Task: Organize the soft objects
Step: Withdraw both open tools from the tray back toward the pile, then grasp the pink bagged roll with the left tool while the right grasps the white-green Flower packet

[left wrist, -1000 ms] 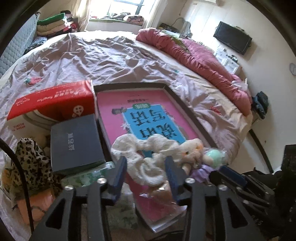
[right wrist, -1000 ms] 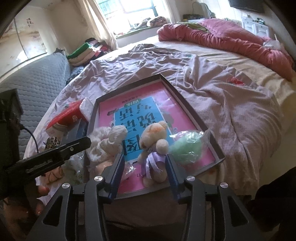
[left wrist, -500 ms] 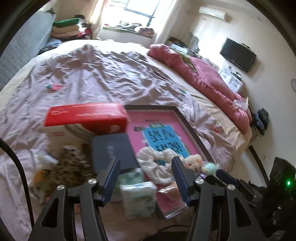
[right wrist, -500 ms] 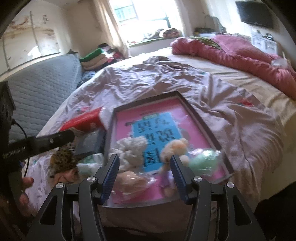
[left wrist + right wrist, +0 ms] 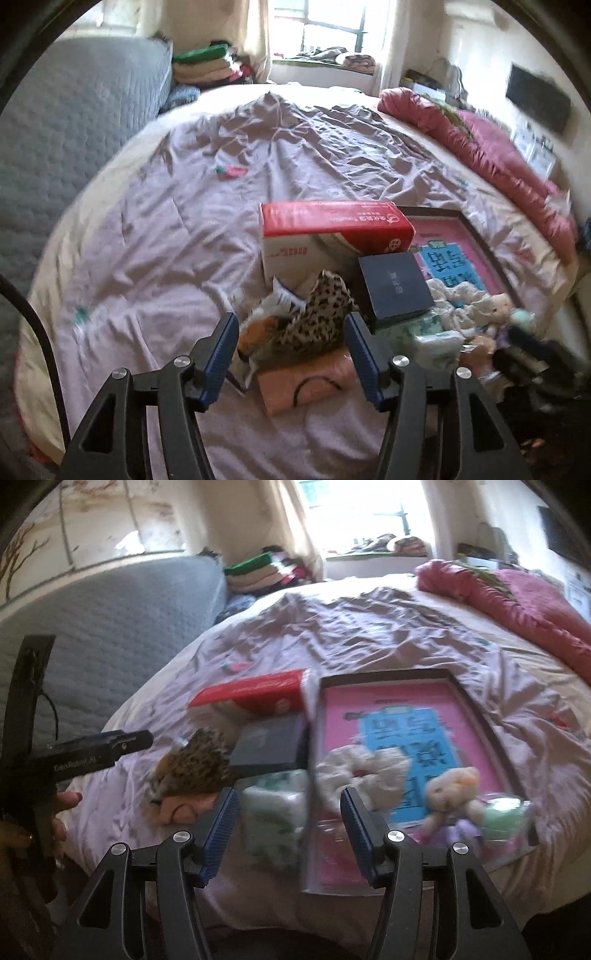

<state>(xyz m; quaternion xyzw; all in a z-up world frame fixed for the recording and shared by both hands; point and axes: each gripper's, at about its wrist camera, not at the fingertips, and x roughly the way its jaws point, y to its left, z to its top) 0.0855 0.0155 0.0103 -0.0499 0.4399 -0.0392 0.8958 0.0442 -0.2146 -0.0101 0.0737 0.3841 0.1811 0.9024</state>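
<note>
The left gripper hangs over the near edge of the bed, its jaws spread and just lately widened; the leopard-print cloth shows between the blue pads, yet neither pad presses on it, and nothing is held. That cloth lies heaped on a peach-pink soft item beside a crumpled white wrapper; behind them stands a red-and-white carton, with a dark blue box leaning against it and a green-and-white tissue pack just below the box.

The right gripper also has its jaws apart, having just been opening; the tissue pack and the near left corner of the dark-framed tray appear in the gap, but the pads grip nothing; the view is blurred, so touch cannot be told. Inside the tray, on its pink and blue printed sheet, lie a cream knitted bundle, a small teddy bear in lilac dress, and a pale green soft thing in clear wrap, all along the near end. A person's hand holds the left tool at the left edge of the right wrist view; a red quilt lies bunched along the far right side of the bed.
</note>
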